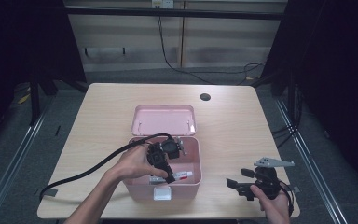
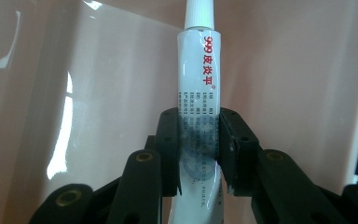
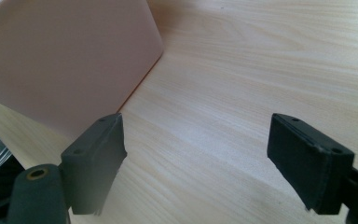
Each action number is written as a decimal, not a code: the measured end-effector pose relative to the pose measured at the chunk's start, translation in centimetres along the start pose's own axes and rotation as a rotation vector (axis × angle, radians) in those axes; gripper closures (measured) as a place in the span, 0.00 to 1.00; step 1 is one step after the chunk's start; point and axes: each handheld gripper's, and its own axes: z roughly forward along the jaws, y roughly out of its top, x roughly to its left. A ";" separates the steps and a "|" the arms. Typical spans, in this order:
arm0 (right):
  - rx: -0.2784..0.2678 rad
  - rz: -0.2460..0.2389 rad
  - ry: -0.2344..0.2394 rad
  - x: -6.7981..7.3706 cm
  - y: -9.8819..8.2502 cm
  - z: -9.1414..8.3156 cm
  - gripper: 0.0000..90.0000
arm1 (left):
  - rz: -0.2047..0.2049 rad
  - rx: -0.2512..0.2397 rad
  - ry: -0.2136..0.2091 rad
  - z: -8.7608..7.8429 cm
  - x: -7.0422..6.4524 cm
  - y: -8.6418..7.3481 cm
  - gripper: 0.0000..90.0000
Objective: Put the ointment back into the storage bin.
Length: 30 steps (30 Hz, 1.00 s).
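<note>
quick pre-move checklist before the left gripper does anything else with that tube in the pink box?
1. Grip: left gripper shut on the white ointment tube with red print, jaws pressing both sides of its lower body: ok.
2. Tube cap: white cap on: ok.
3. Position: tube inside the pink plastic box, above its floor or touching it: cannot tell.
4. Lid: pink hinged lid swung back, opening unobstructed: ok.
5. Right gripper: open, holding nothing, beside the box over the light wooden table: ok.
6. Left gripper's black cable trails off the box rim across the table; snag risk: cannot tell.
</note>
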 end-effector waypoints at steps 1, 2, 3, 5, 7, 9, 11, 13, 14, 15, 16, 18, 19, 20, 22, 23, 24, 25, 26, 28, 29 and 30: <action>0.001 0.000 -0.001 0.0 0.0 0.0 0.21 | 0.002 0.004 -0.001 0.0 0.1 0.0 0.79; 0.001 0.000 -0.001 0.0 0.0 0.0 0.21 | 0.002 0.004 -0.001 0.0 0.1 0.0 0.79; 0.005 -0.005 0.002 0.0 0.0 0.0 0.21 | 0.007 0.007 -0.008 0.2 0.1 0.0 0.79; 0.005 -0.006 0.001 0.0 0.0 0.0 0.21 | 0.011 0.013 -0.015 0.4 0.2 0.0 0.79; 0.005 -0.005 0.001 0.0 0.0 0.0 0.21 | 0.011 0.017 -0.026 0.6 0.1 0.0 0.79; 0.003 -0.003 -0.001 0.0 0.0 0.0 0.21 | 0.019 0.033 -0.029 0.9 0.1 -0.1 0.79; 0.005 -0.004 -0.001 0.0 0.0 0.0 0.21 | 0.012 0.034 -0.029 1.1 0.2 -0.1 0.79; 0.006 -0.003 0.001 0.0 0.0 0.0 0.21 | 0.012 0.030 -0.046 1.2 0.4 -0.2 0.79; 0.007 -0.002 0.001 0.0 0.0 0.0 0.21 | 0.006 0.031 -0.053 1.3 0.6 -0.3 0.79; 0.007 -0.002 0.001 0.0 0.0 0.0 0.21 | 0.006 0.031 -0.053 1.3 0.6 -0.3 0.79; 0.007 -0.001 0.000 0.0 0.0 0.0 0.21 | 0.007 0.032 -0.056 1.4 0.7 -0.5 0.79; 0.007 0.002 -0.001 0.0 0.0 0.0 0.21 | -0.003 0.039 -0.055 1.6 0.8 -0.8 0.79; 0.009 0.002 -0.001 0.0 0.0 0.0 0.21 | -0.004 0.046 -0.051 1.7 0.8 -0.8 0.79; 0.009 0.001 -0.001 0.0 0.0 0.1 0.21 | 0.003 0.052 -0.047 1.8 0.8 -0.7 0.79; 0.010 0.001 0.000 0.0 0.0 0.1 0.21 | -0.001 0.052 -0.055 2.0 0.7 -0.6 0.79; 0.009 -0.001 0.001 0.0 0.0 0.1 0.21 | -0.003 0.054 -0.059 2.1 0.7 -0.6 0.79; 0.012 0.002 -0.001 0.0 0.0 0.1 0.21 | -0.004 0.057 -0.062 2.3 0.7 -0.6 0.79; 0.011 0.000 0.000 0.0 0.0 0.0 0.21 | -0.001 0.068 -0.065 2.5 0.8 -0.6 0.79; 0.011 0.001 -0.001 0.0 0.0 0.1 0.21 | -0.007 0.068 -0.071 2.6 0.8 -0.5 0.79; 0.011 0.004 -0.003 0.0 0.0 0.1 0.21 | -0.005 0.069 -0.072 2.7 0.8 -0.5 0.79; 0.013 0.002 -0.003 0.0 0.0 0.2 0.21 | -0.002 0.074 -0.075 2.9 0.8 -0.4 0.79; 0.013 0.002 -0.003 0.0 0.0 0.2 0.21 | -0.002 0.074 -0.075 2.9 0.8 -0.4 0.79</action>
